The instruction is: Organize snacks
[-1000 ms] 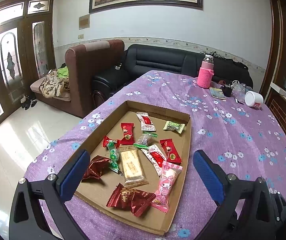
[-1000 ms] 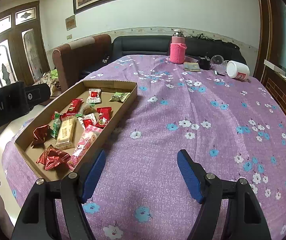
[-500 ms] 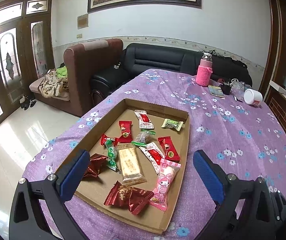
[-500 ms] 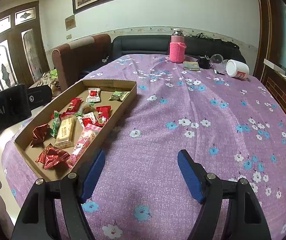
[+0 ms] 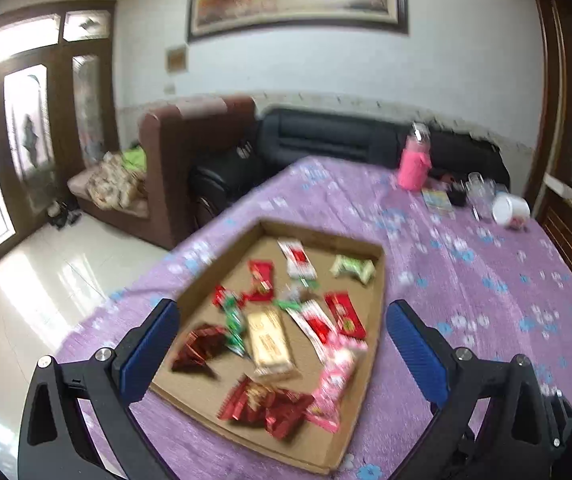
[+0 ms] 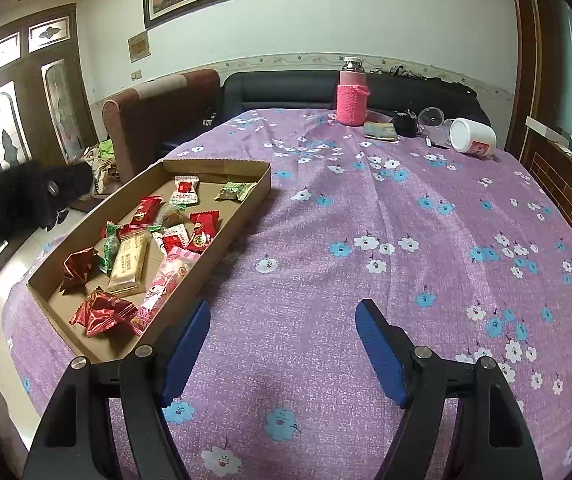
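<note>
1. Snacks lie in a shallow cardboard tray on the left part of the purple flowered tablecloth.
2. Left wrist view is blurred, so wrapper print is unreadable; the tray's near corner is cut off by a finger.
3. Left tongs hover over the tray's near end, jaws spread wide, holding nothing.
4. Right tongs gape wide and empty over bare cloth, just right of the tray.

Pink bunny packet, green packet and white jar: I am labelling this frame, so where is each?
Pink bunny packet [image 6: 166, 280], right wrist view, on the bunny print.
Green packet [image 6: 234, 191], right wrist view, middle of the wrapper.
White jar [image 6: 473, 137], right wrist view, side wall; it lies tipped over.
</note>
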`<state>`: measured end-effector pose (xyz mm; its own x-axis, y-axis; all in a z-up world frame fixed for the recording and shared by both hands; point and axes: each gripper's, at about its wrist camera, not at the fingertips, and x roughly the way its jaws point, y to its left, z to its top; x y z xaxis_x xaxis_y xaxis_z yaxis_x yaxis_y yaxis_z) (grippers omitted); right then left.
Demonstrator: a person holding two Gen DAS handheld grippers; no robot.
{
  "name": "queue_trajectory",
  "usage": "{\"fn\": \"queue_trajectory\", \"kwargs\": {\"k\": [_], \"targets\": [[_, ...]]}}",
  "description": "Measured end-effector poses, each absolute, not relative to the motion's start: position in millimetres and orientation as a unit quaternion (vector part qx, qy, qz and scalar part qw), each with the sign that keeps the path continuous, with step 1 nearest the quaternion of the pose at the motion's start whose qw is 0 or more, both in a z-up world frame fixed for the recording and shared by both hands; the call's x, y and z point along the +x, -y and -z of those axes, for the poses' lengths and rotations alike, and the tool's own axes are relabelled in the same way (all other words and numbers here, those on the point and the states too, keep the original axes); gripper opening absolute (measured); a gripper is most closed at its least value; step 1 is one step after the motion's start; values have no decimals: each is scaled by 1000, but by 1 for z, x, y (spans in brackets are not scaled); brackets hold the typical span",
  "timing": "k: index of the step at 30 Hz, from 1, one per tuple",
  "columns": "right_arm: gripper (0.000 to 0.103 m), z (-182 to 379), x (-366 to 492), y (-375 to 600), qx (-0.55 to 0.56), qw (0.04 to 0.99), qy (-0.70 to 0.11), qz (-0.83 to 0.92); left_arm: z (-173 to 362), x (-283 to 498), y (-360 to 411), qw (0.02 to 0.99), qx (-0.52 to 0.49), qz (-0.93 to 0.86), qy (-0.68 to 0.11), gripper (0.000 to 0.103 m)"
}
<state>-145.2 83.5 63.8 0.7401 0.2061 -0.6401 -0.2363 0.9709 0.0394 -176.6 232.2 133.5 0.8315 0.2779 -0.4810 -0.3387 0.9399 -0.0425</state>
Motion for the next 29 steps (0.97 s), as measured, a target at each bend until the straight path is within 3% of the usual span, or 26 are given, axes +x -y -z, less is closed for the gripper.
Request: {"fn": "queue_trajectory", "kwargs": {"k": [6, 12, 29], "targets": [[79, -71, -148, -85, -23, 938, -323, -123, -158, -208, -249, 970, -98, -160, -155, 103], [79, -72, -153, -94, -43, 939, -314, -134, -143, -187, -267, 954, -132, -134, -234, 103], [80, -72, -158, -113, -66, 933, -309, -169, -125, -172, -276, 938, -122, -154, -286, 103]]}}
